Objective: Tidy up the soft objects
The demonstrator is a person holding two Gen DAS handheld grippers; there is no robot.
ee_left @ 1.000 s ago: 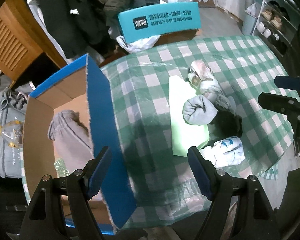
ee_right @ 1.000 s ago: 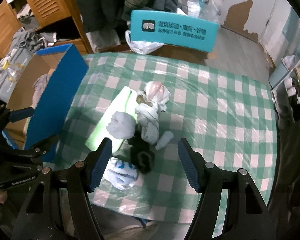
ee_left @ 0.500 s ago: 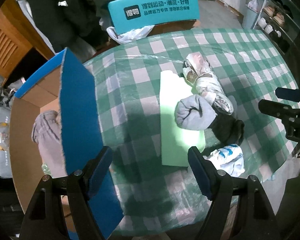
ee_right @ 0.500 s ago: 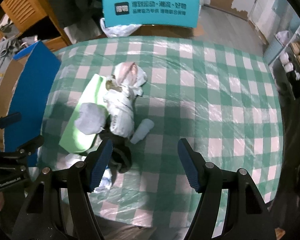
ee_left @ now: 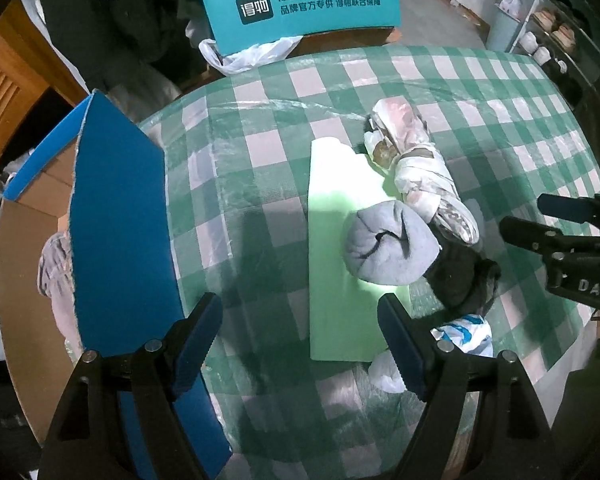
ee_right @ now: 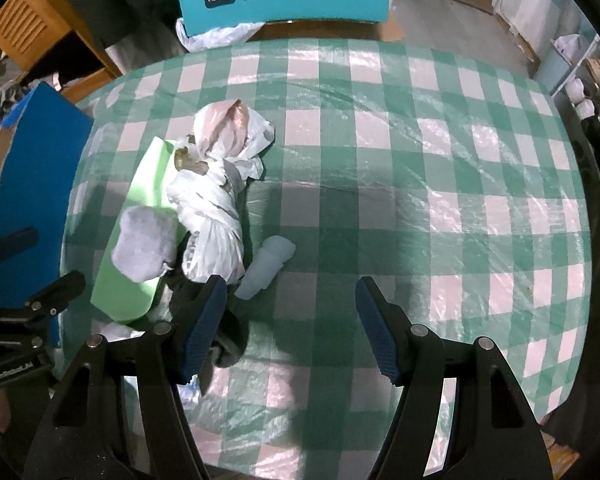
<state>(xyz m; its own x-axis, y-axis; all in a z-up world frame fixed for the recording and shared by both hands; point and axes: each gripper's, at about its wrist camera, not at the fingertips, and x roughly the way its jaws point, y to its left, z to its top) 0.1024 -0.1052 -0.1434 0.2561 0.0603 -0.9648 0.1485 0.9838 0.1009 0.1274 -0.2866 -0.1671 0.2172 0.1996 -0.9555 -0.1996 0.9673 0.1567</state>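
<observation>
Both tools, left tool (ee_left: 300, 340) and right tool (ee_right: 290, 326), wide open and empty above soft pile (ee_left: 416, 220) on desk (ee_right: 420, 160), apparently poised for pickup.

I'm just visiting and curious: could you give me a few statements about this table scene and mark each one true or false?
1. The rolled grey sock bundle lies partly on the pale green foam sheet. True.
2. The left gripper has its jaws clamped on the sock bundle. False: its jaws are open, holding nothing.
3. The blue-sided cardboard box stands at the table's edge. True.
4. The tablecloth is red and striped. False: green-and-white checks.
5. The right gripper holds a bag. False: open, empty.
</observation>
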